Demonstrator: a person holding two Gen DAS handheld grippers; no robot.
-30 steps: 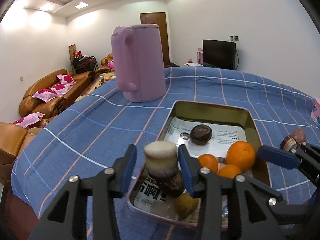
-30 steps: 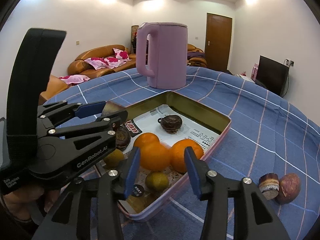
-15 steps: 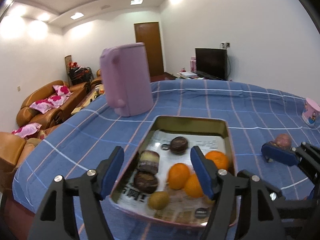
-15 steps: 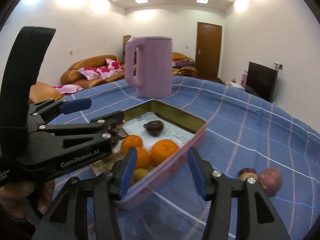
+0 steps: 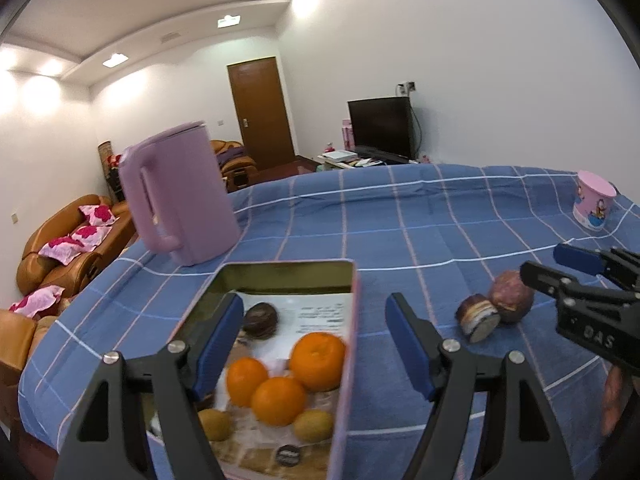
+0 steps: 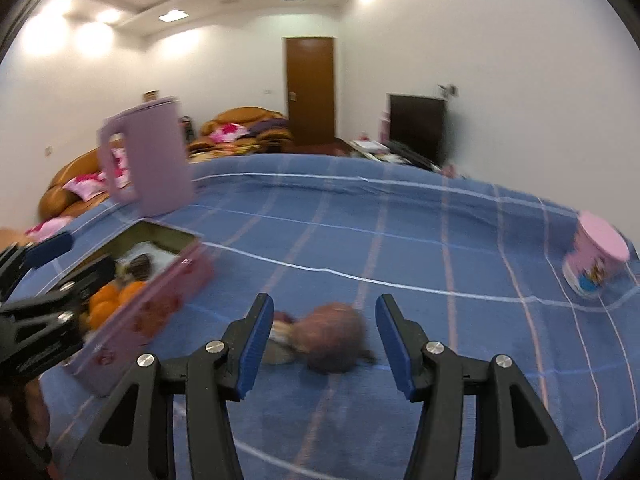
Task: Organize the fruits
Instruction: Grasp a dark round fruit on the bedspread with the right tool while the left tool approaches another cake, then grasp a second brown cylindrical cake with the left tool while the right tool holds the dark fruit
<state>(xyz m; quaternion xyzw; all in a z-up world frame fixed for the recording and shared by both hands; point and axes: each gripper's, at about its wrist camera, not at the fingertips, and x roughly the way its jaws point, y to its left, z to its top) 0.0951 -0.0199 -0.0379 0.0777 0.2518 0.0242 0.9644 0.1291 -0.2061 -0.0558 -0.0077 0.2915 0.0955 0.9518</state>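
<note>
Right gripper [image 6: 320, 338] hovering over two purple fruits [image 6: 330, 336].
Jaws standing apart, gripping nothing; fruits lying just ahead between them. Left gripper [image 5: 314, 346], just opening, hanging empty above tin [image 5: 348, 320].

Table w/ blue checked cloth [image 5: 400, 220], white & pinkish lines. Directly on it: purple kettle [image 5: 180, 196] upright at far left; open tin tray [image 5: 347, 320] in front of kettle, near but apart, pink outer wall; round purple fruit [image 5: 512, 296] and cut half fruit [image 5: 478, 318] right of tray, touching each other, apart from tray; pink cartoon cup [image 5: 594, 200] upright at far right, well apart from the rest. Fruit pair blurred in right wrist view.
</note>
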